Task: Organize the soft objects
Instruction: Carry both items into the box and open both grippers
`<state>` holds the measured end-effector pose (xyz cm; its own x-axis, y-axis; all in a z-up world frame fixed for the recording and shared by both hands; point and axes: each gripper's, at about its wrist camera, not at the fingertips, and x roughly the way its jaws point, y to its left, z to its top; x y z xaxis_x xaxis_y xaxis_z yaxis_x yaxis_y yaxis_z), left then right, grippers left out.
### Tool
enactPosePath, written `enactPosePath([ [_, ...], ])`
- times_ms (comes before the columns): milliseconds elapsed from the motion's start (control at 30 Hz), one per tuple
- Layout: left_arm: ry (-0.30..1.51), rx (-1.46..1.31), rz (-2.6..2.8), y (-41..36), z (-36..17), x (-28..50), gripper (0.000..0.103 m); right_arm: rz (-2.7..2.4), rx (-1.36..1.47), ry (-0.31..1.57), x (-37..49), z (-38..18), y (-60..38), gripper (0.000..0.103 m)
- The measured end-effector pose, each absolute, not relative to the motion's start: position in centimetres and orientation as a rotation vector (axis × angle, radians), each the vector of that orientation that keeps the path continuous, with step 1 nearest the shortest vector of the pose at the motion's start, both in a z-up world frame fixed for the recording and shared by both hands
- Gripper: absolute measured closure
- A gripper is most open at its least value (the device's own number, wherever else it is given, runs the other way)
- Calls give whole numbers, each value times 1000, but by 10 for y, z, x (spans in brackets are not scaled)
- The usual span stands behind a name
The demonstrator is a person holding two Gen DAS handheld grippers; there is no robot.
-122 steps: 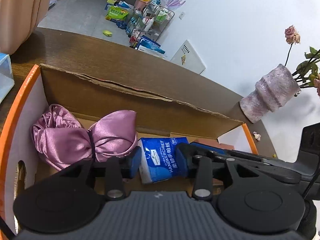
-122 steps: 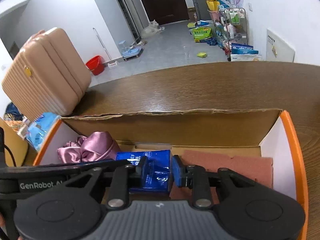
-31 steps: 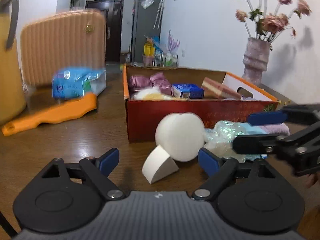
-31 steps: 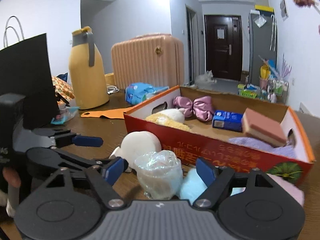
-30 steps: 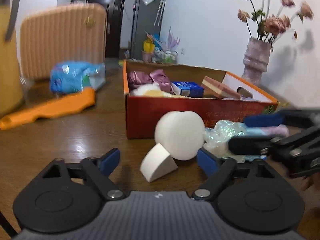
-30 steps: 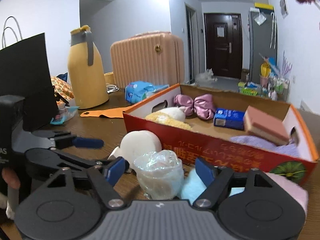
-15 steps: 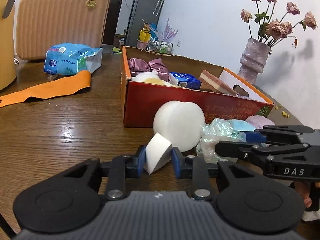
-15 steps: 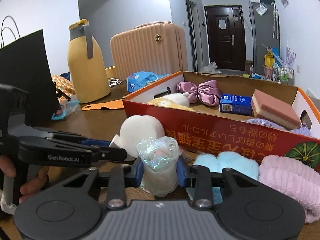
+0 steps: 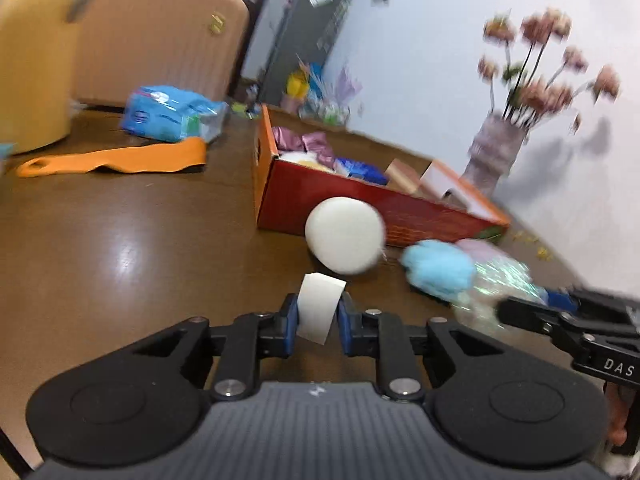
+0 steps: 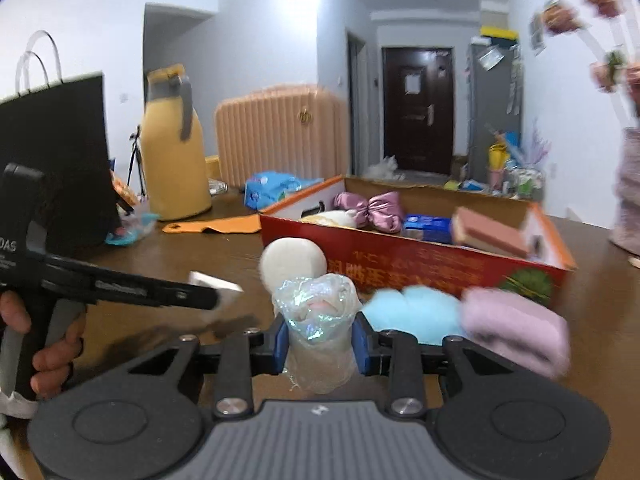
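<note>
**Both jaws clamped on soft items before the box**

The left gripper (image 9: 318, 316) has its jaws nearly together and closing, pressed on a white wedge sponge (image 9: 319, 307). The right gripper (image 10: 319, 344) pinches a crinkled iridescent plastic bundle (image 10: 317, 320), jaws narrow. On the brown surface (image 9: 140, 248) a round white puff (image 9: 344, 234), a blue fluffy piece (image 10: 412, 312) and a pink fluffy piece (image 10: 516, 330) lie just beside the red box's (image 10: 420, 268) near wall. Inside the box are a satin bow (image 10: 370, 206), a blue tissue pack (image 10: 426, 225) and a pink sponge block (image 10: 490, 232).
</note>
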<state>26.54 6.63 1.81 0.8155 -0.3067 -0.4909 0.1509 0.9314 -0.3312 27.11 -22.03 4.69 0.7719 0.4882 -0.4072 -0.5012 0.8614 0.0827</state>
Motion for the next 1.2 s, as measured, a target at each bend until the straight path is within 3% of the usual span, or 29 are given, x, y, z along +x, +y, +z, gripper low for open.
enactPosePath([
  [200,446,-352,-222,52,32,133,83,441,115,390,153,53,-277,71],
  [433,377,-309,-294,35,56,68,83,408,114,315,73,59,-290,71],
  [800,405,-294,-295,25,56,91,83,415,133,326,99,64,-287,71],
  [1200,431,-234,-322,2,72,182,83,519,176,368,167,88,-291,70],
])
